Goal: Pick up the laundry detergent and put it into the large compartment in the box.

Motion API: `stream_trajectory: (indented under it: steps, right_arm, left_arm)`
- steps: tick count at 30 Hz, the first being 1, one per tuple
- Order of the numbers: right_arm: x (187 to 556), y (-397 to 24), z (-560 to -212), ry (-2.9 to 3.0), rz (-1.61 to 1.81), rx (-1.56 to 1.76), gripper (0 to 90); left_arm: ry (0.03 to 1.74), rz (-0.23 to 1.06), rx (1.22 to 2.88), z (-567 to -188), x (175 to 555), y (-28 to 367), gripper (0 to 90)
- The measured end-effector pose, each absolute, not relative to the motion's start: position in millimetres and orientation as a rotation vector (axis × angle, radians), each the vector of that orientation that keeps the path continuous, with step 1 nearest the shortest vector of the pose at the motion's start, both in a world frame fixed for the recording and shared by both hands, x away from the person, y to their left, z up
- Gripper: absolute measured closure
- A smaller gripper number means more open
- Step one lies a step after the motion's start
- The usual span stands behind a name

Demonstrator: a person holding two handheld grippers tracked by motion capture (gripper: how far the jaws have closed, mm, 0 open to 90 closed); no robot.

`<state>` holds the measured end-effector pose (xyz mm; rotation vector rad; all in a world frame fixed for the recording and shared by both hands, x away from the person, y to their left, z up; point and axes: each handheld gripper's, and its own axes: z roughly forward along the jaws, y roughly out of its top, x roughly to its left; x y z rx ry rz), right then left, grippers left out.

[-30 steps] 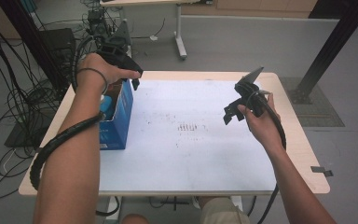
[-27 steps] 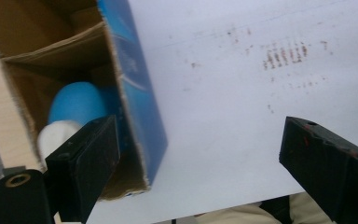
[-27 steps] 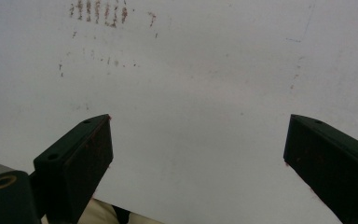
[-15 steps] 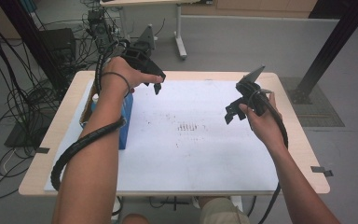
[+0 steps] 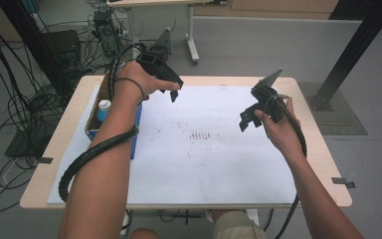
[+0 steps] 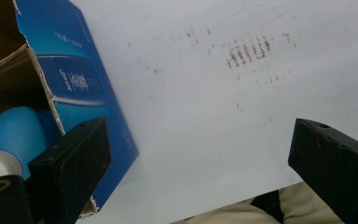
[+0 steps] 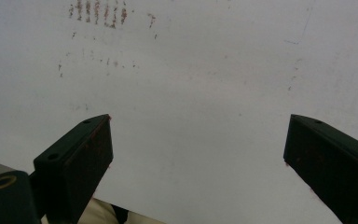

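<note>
A blue cardboard box [image 5: 136, 117] stands open at the table's left edge, with a blue bottle with a white cap [image 5: 103, 106] upright inside it. My left gripper [image 5: 175, 91] hovers over the far left of the white sheet [image 5: 214, 164], just right of the box. Its jaws have just been opening, and they now stand wide apart with nothing between them. In the left gripper view the box [image 6: 86, 88] and the bottle [image 6: 14, 135] lie left of the left gripper [image 6: 200, 140]. My right gripper [image 5: 244, 119] is open and empty above the sheet's right side. In the right gripper view the right gripper [image 7: 198, 135] frames bare sheet [image 7: 200, 70].
Faint reddish-brown marks [image 5: 201, 135] dot the sheet's middle. The wooden table [image 5: 328, 169] shows around the sheet. Cables and dark equipment [image 5: 64, 47] crowd the floor at the left. A black post [image 5: 353, 50] stands at the far right, and a second table's leg [image 5: 191, 35] behind.
My left gripper has moved right from above the box to over the sheet, and its jaws have spread wider. The bottle now shows inside the box. The right hand has stayed put.
</note>
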<state>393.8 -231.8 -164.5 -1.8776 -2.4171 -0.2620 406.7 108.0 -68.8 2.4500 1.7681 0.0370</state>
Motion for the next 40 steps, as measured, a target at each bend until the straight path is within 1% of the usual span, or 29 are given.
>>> stream_trajectory:
  steps: [36,40]
  right_arm:
    - [390.8,-227.8,-160.9,-2.428,-0.263,-1.876,8.1]
    - [389.9,-228.5,-160.2,-2.426,-0.277,-1.877,6.7]
  left_arm:
    - [1.751,0.037,2.461,-67.3,403.6,108.1,6.6]
    - [1.753,0.036,2.457,-67.8,403.1,109.4,6.6]
